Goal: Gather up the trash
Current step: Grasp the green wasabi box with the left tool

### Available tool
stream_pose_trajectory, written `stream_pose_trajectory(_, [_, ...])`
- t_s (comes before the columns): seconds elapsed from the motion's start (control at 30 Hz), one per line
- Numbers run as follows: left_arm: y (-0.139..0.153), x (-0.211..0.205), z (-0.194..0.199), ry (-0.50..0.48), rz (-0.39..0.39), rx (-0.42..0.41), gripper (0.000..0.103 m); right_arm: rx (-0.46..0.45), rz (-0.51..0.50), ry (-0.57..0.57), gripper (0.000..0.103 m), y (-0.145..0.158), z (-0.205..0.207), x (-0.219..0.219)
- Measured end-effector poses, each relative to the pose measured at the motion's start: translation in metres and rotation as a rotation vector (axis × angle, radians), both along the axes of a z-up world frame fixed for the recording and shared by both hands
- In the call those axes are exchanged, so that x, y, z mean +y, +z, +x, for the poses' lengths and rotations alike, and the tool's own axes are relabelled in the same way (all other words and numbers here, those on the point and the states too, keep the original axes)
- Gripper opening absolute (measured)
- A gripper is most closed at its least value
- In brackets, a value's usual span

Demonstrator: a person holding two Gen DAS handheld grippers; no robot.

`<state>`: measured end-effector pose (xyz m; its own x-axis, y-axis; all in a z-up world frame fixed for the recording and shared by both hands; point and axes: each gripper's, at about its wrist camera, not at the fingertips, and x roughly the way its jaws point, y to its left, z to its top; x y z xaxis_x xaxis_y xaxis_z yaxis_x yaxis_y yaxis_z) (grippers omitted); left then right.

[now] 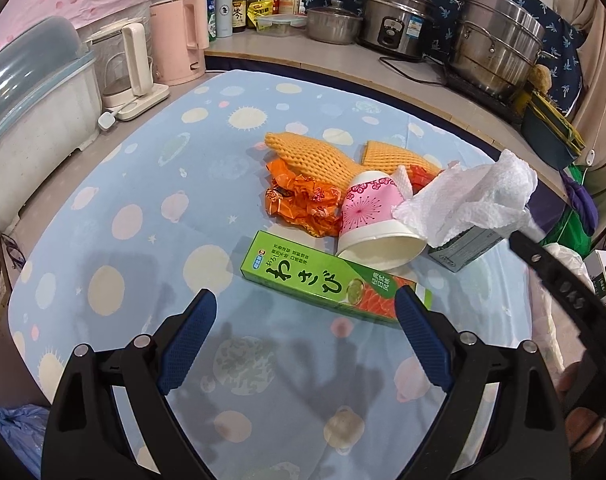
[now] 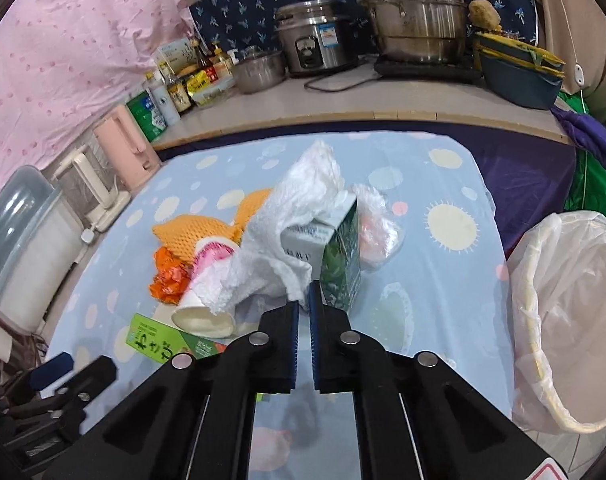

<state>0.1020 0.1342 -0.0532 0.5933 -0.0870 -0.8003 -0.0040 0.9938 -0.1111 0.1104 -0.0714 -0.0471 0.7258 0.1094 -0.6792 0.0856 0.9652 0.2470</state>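
Right claw (image 2: 304,294) clamped on one tissue (image 2: 287,232) — left claw (image 1: 307,300) apart — two boxes.

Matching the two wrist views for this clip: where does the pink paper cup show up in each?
Left wrist view: the pink paper cup lies on its side right of centre, just beyond the green box.
Right wrist view: the cup is left of centre, partly under the white tissue.
Shared landmark: the orange wrapper beside it.
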Motion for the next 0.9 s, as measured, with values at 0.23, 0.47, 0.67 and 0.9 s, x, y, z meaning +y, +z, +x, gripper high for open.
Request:
stream_pose_trajectory(0.23, [-0.012, -0.008, 0.009, 0.009, -0.003, 0.037, 0.09, -0.114, 0.035, -0.014, 0.003, 0.049, -0.009, -0.016])
stream_pose_trajectory(0.47, [-0.027, -0.033, 0.031, 0.014, -0.016, 0.095, 0.091, -0.243, 0.057, -0.048, 0.002, 0.109, -0.021, -0.04])
stream_pose_trajectory(0.67, [-0.047, -0.053, 0.055, 0.099, 0.026, 0.17, 0.091, -0.328, 0.048, -0.067, 0.002, 0.146, -0.044, -0.054])
stream_pose_trajectory(0.9, [-0.064, -0.061, 0.064, 0.153, 0.086, 0.221, 0.087, -0.314, 0.031, -0.134, 0.002, 0.14, -0.066, -0.076])
